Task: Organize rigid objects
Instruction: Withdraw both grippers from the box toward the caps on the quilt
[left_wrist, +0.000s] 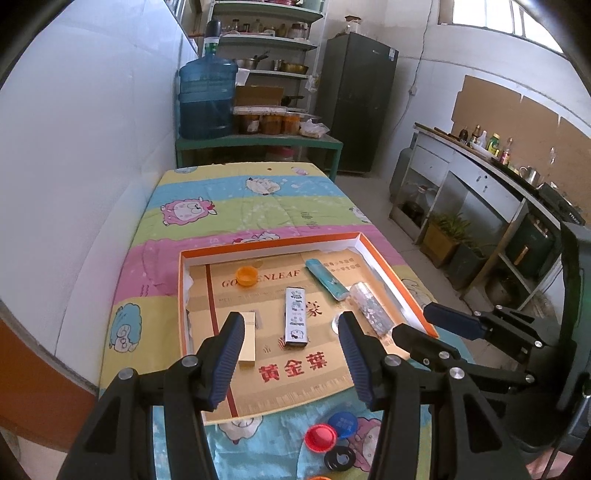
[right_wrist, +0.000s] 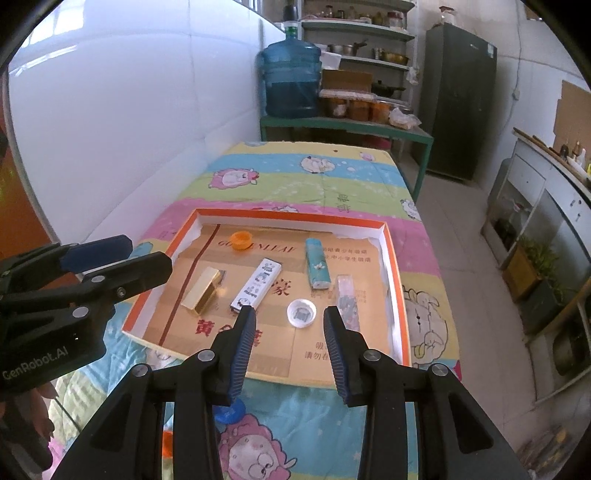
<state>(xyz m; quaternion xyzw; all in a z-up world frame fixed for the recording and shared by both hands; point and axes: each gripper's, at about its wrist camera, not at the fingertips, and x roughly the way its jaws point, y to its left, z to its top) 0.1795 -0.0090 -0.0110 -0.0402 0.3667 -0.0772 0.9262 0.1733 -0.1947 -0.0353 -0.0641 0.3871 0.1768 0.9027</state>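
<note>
Both grippers hover above the near edge of a table (left_wrist: 229, 206) covered with a striped cartoon-sheep cloth, and each one is empty. The left gripper (left_wrist: 291, 345) has its blue-padded jaws spread wide with nothing between them. The right gripper (right_wrist: 290, 341) also stands open, somewhat narrower, its pads gripping nothing; in the left wrist view it shows at the right side (left_wrist: 424, 328).

A shallow cardboard tray (right_wrist: 395, 266) with an orange rim lies on the cloth, its floor tan with red printing. Inside it, an orange cap (right_wrist: 241, 240) sits near the far wall. A gold box (right_wrist: 203, 291) lies toward the left side, and just beside it a narrow white-and-blue patterned box (right_wrist: 256, 286) lies at a slant. A teal box (right_wrist: 317, 263) lies further right, pointing toward the far wall. Near the right wall lies a clear box with speckled contents (right_wrist: 347, 297), just beside the teal one. A white cap (right_wrist: 301, 313) rests open side up between the patterned box and the clear box.

Outside the tray, on the cloth at the near edge, lie three more caps close together: a red cap (left_wrist: 320, 437), a blue cap (left_wrist: 344, 424) touching it behind, and a black ring-shaped cap (left_wrist: 340, 459) in front
</note>
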